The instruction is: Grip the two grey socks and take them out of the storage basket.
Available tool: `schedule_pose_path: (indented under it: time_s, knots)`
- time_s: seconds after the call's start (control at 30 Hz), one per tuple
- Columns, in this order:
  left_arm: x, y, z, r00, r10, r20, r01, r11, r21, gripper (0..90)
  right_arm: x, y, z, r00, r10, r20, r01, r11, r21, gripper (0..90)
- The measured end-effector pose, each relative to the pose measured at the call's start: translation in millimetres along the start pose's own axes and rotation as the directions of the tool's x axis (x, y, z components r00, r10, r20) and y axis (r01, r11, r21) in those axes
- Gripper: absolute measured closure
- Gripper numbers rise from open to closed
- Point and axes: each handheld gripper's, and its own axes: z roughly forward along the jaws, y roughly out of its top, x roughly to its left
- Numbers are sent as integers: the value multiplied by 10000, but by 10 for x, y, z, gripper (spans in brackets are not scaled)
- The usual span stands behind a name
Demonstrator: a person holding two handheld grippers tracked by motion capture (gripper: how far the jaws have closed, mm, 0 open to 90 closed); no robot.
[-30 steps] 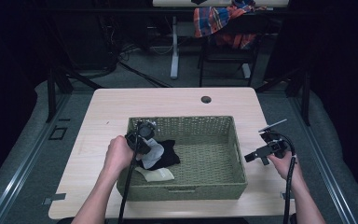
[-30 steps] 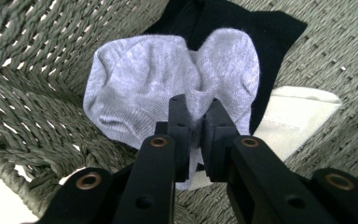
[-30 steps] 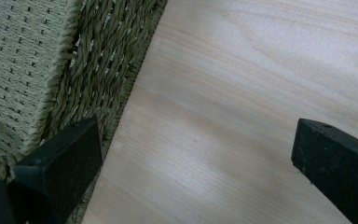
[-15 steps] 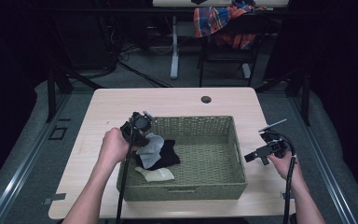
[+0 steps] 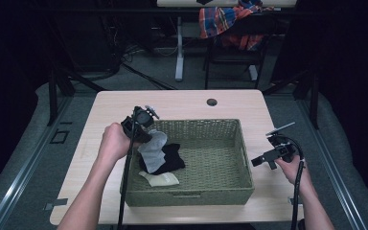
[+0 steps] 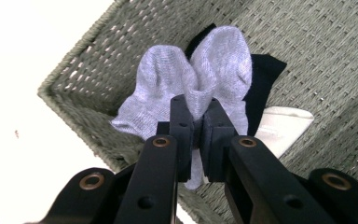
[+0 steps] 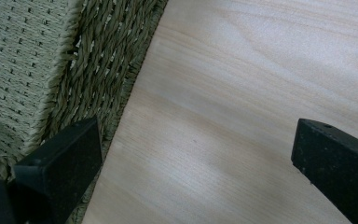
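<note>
My left gripper is shut on a light grey sock, which hangs from its jaws over the left wall of the green woven basket. In the left gripper view the grey sock bunches between the closed jaws of my left gripper above the basket's corner. A black sock and a cream sock lie on the basket floor. My right gripper is held open just right of the basket, above the bare tabletop, with nothing between its jaws.
The basket sits at the front middle of a light wooden table, with a round black cable hole near the far edge. A chair draped with plaid cloth stands behind the table. Bare wood lies left and right of the basket.
My left gripper has lifted the grey sock up and to the left, from the basket floor to above the left wall. The right gripper has held still.
</note>
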Motion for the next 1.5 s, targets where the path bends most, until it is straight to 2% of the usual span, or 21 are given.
schedule_pose_path:
  time_s: [0.13, 0.47, 0.77, 0.87, 1.03, 1.13, 1.17, 1.2, 1.27, 1.3, 1.33, 1.4, 1.47, 1.5]
  knots:
    - [38, 24, -49, 10000, 13, -79, -12, 10000, 98, 851, 1, 1, -1, 10000, -20, -4, 20, 10000, 8, 15]
    - [161, 42, -192, 9993, -211, -300, 208, 9997, -105, 851, 2, 2, 1, 10000, -3, -8, 3, 10000, 26, 15]
    - [334, -33, -365, 9953, -645, -724, 629, 9977, -247, 851, -1, 1, 1, 10000, -16, -23, 16, 10000, -2, 15]
    - [372, -61, -387, 9944, -753, -745, 738, 9970, -233, 851, 3, 1, 4, 10000, 25, -3, -25, 10000, -2, 15]
    - [475, -153, -438, 9904, -1061, -882, 1045, 9943, -225, 851, 4, 1, 5, 10000, 28, -15, -28, 10000, 6, 15]
    - [559, -249, -475, 9855, -1449, -883, 1423, 9892, -355, 851, 4, 1, 6, 10000, 35, -16, -35, 10000, 8, 15]
    - [559, -249, -475, 9855, -1449, -883, 1423, 9892, -355, 851, 4, 1, 6, 10000, 35, -16, -35, 10000, 8, 15]
    - [602, -302, -495, 9825, -1627, -909, 1596, 9864, -402, 851, -6, 6, -1, 10000, -76, -60, 77, 9998, 155, 15]
    - [626, -328, -506, 9814, -1681, -924, 1650, 9855, -402, 851, -9, 8, -4, 9999, -126, -47, 127, 9997, 204, 15]
    - [667, -379, -527, 9779, -1848, -980, 1815, 9825, -414, 851, 4, 1, 8, 10000, 29, -12, -29, 10000, 6, 15]
    - [667, -379, -527, 9779, -1848, -980, 1815, 9825, -414, 851, 4, 1, 8, 10000, 29, -12, -29, 10000, 6, 15]
    - [723, -457, -551, 9725, -2068, -1068, 2034, 9782, -422, 851, -9, 9, -4, 9999, -134, -44, 135, 9997, 210, 15]
    - [742, -483, -556, 9710, -2127, -1096, 2095, 9770, -396, 851, -7, 8, -3, 9999, -100, -55, 101, 9998, 184, 15]
    - [775, -536, -561, 9672, -2260, -1159, 2232, 9741, -370, 851, 3, 1, 7, 10000, 35, -20, -35, 10000, 10, 15]
